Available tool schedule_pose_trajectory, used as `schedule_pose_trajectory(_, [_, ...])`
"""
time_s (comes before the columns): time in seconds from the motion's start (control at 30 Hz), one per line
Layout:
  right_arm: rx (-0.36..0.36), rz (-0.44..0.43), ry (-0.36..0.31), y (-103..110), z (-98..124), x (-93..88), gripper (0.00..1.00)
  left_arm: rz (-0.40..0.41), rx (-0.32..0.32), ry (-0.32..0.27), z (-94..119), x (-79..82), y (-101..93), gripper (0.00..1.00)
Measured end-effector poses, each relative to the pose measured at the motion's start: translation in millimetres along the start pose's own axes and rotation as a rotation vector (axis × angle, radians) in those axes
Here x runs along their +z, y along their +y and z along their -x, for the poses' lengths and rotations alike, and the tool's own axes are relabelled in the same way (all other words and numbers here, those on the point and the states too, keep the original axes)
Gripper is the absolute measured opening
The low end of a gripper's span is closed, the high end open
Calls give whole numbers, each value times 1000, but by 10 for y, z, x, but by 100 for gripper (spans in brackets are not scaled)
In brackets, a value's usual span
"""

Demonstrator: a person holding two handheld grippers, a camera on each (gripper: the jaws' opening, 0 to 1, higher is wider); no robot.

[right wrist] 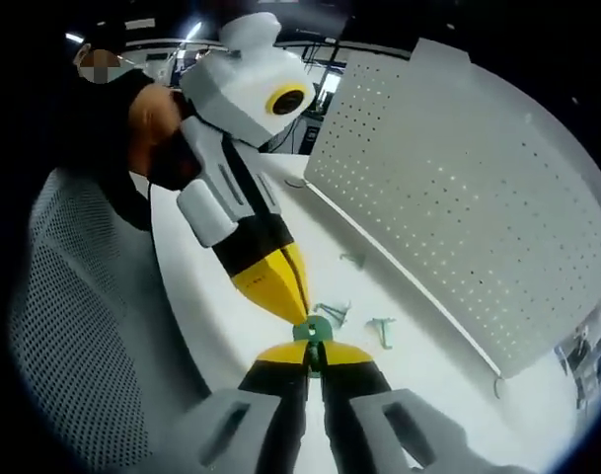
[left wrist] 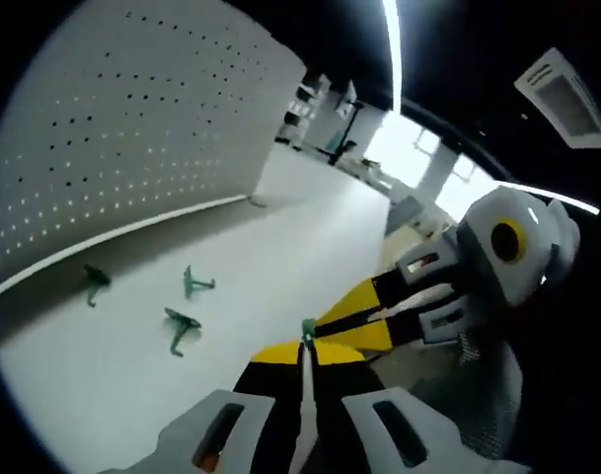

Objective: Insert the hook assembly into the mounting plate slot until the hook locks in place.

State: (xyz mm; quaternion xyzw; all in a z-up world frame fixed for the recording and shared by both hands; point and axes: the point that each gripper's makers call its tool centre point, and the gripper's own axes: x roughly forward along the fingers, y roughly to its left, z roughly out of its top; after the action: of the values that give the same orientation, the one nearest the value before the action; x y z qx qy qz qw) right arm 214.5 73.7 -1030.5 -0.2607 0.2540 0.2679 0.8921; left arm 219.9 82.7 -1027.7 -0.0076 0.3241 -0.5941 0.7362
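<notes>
- Standing upright at the far edge of the white table [left wrist: 310, 227], a white perforated panel [left wrist: 112, 128] serves as the mounting plate; no writing can be read on it.
- Left gripper [left wrist: 306, 341]: yellow-tipped jaws pressed together, clamped on a small green hook piece [left wrist: 307, 329]; the right gripper [left wrist: 325, 324] meets it tip to tip.
- Right gripper, in its own view: jaws closed on the same green piece, opposite the other gripper.
- Three loose green hooks [left wrist: 182, 326] lie on the table near the panel's base, apart from one another.
- No containers or labels can be made out.
</notes>
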Motion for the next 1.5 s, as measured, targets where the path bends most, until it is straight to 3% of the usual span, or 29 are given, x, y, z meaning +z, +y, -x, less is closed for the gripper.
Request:
schedule_pose_trajectory(0.5, [6, -15, -16, 13, 5, 28, 1, -18, -10, 38, -32, -99, -22, 1])
schedule_pose_trajectory(1.07, [8, -30, -17, 10, 0, 29, 1, -22, -17, 19, -27, -58, -41, 1])
schedule_pose_trajectory(1.33, [-17, -86, -39, -79, 30, 37, 1, -60, 8, -6, 19, -20, -11, 1])
schedule_pose_trajectory(1.5, [-25, -113, -52, -106, 45, 44, 1, -78, 19, -33, 46, 27, -20, 9])
